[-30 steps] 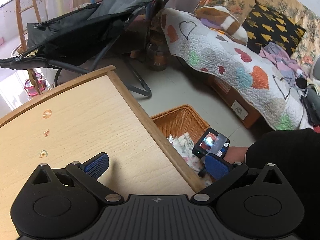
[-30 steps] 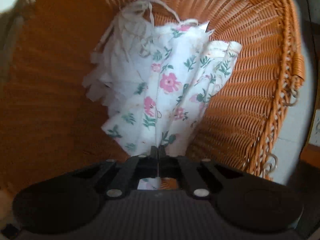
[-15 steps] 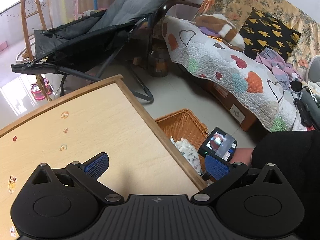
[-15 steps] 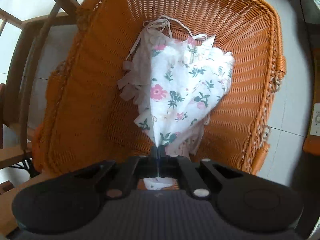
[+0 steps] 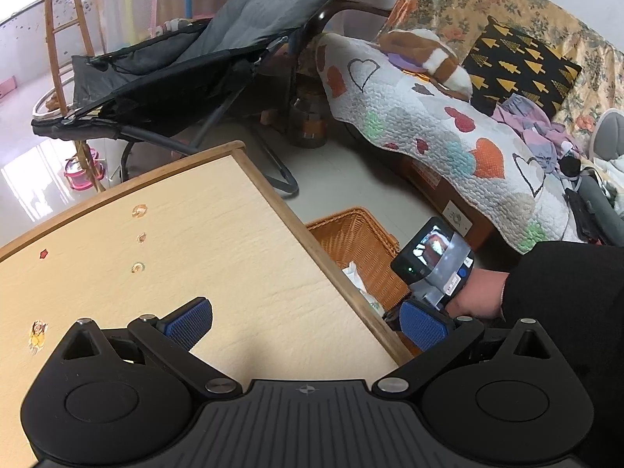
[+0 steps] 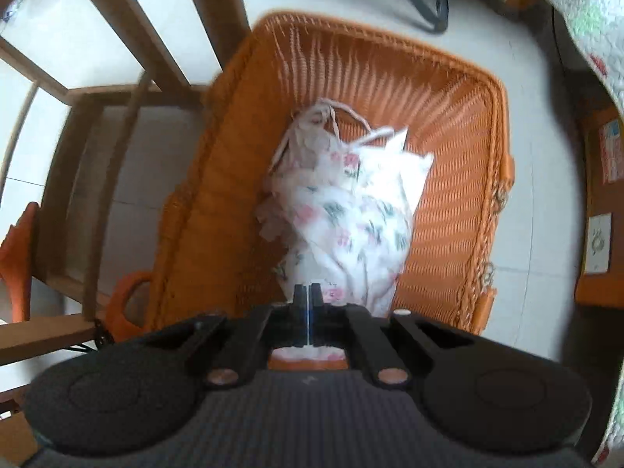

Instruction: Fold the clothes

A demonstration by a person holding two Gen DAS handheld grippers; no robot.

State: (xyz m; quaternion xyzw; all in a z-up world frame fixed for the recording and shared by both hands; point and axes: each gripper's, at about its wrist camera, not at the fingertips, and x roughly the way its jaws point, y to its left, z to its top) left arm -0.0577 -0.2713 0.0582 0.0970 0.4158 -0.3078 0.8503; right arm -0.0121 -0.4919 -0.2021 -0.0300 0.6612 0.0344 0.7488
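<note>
Black tongs [image 5: 306, 323] with blue ribbed pads [image 5: 188, 323]; black sleeve [image 5: 565, 284].

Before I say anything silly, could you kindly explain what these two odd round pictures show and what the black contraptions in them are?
A person holds a two-finger gripper in each hand, each carrying a fisheye camera. The left view shows the left gripper, jaws open and empty, over a wooden table bearing only small stickers. The right view looks straight down: the right gripper is shut on a floral garment, hanging into a wicker basket on the floor.
</note>
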